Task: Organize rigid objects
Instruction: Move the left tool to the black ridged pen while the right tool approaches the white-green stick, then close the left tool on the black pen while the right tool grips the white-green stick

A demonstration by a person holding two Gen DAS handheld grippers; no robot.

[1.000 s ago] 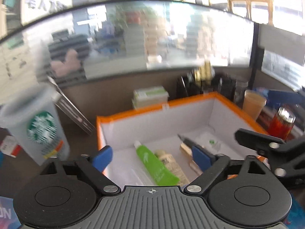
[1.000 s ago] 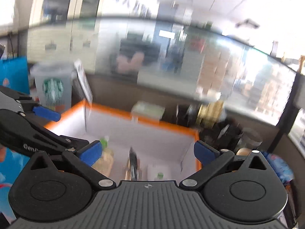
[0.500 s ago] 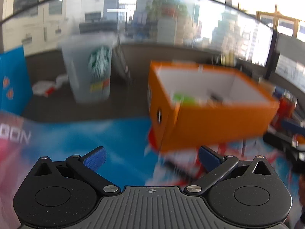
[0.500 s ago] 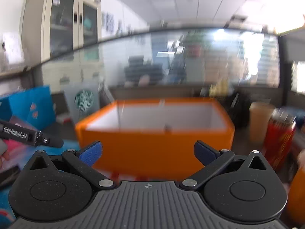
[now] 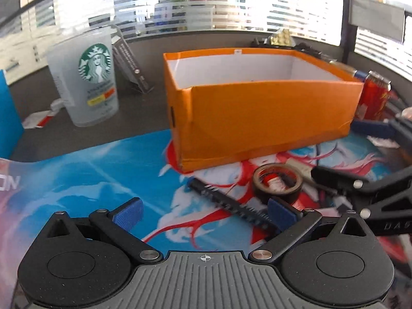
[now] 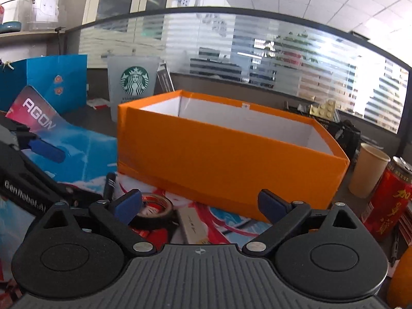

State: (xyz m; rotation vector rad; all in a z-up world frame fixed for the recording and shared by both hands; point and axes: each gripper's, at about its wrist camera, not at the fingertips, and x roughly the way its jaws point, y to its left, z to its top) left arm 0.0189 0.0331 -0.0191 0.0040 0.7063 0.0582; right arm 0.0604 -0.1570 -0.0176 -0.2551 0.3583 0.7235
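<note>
An orange box with a white inside stands on a blue and red desk mat; it also shows in the right wrist view. In front of it lie a black tape roll, a black pen and a pale flat stick. The tape roll and pen also show in the right wrist view. My left gripper is open and empty, low over the mat near the pen. My right gripper is open and empty, facing the box.
A Starbucks cup stands left of the box. A red can and a paper cup stand to its right. A blue bag is at the far left. A glass partition runs behind the desk.
Both grippers have pulled back and down from above the box's inside to low in front of it. The box's contents are now hidden by its front wall. Both stay open.
</note>
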